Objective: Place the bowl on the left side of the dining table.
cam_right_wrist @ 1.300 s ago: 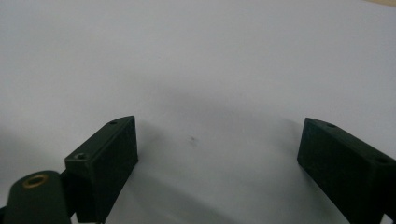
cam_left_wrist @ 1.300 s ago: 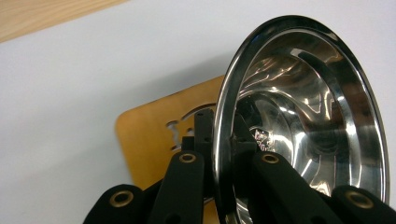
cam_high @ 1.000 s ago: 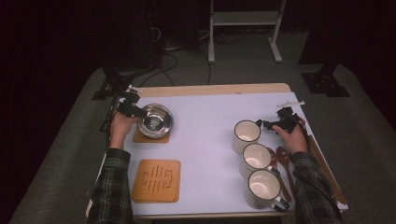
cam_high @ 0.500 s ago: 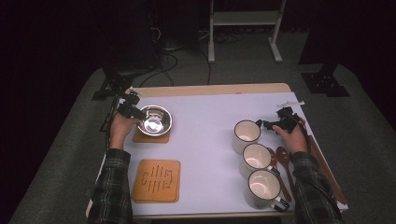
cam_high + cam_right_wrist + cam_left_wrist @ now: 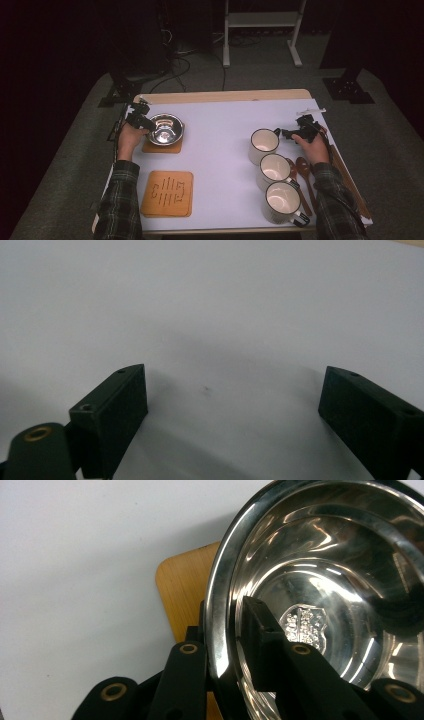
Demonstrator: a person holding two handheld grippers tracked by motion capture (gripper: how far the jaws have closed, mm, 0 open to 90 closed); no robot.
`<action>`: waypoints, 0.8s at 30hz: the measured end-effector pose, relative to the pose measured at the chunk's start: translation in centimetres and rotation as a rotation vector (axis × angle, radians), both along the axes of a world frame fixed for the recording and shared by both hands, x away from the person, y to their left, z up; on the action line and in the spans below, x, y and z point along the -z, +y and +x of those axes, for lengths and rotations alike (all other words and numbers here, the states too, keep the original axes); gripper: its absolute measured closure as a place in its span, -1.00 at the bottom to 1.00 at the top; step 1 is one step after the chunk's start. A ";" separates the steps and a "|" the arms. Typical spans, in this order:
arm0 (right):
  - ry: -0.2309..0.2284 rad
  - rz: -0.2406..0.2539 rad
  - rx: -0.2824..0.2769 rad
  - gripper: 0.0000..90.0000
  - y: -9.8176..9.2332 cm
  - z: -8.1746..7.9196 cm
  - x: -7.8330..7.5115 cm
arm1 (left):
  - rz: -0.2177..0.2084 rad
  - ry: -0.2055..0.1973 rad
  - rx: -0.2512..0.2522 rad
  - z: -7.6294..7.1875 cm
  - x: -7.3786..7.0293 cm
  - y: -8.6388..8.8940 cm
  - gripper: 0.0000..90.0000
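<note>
Left hand-held gripper (image 5: 227,630): we see its jaws closed on the bowl's rim, one jaw outside the wall, one inside.
Right hand-held gripper (image 5: 232,410): jaws wide apart, nothing between them, bare desk beneath; in the high view it sits just beside the far mug's handle.
Bowl (image 5: 165,129): polished steel, at the desk's left, resting on a small wooden coaster (image 5: 161,147); an embossed crest shows at its bottom.
Handling, bowl: we judge it light, stiff and slick. The thin rim gives the jaws little to bite, so it may pivot or slip if lifted by one side. The rim is the one place to take hold; a grip near the hand's side keeps the lever short.
Second coaster (image 5: 167,193): larger, slotted, nearer the person, apart from the bowl.
Mugs: three white ones in a row at the right, far (image 5: 263,145), middle (image 5: 273,171), near (image 5: 281,202); all upright and empty, as far as we can tell.
Spoons (image 5: 298,172): two wooden ones, just right of the mugs.
Desk (image 5: 220,150): white top, wooden edge at the back.
</note>
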State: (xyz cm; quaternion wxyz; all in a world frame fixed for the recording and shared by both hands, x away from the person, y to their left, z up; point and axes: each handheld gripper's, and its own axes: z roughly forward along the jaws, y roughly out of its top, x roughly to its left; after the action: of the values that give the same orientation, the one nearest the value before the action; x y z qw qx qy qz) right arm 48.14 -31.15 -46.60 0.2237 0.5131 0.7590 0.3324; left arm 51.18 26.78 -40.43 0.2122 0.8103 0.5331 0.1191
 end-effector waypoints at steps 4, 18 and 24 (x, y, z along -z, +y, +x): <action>0.000 0.000 0.000 -0.76 0.0 0.0 0.0 | 0.002 0.010 0.000 0.1 0.3 0.0 0.70; 0.001 0.001 0.000 -0.76 0.0 0.0 0.0 | 0.020 0.032 0.004 0.2 0.9 -0.1 0.56; 0.001 0.000 0.000 -0.76 0.0 0.0 0.0 | 0.028 0.051 0.007 0.3 1.2 -0.1 0.47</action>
State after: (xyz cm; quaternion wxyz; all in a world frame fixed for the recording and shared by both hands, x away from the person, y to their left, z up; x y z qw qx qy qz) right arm 48.14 -31.16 -46.60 0.2235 0.5135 0.7589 0.3324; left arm 51.53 26.71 -41.67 0.1875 0.8177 0.5339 0.1055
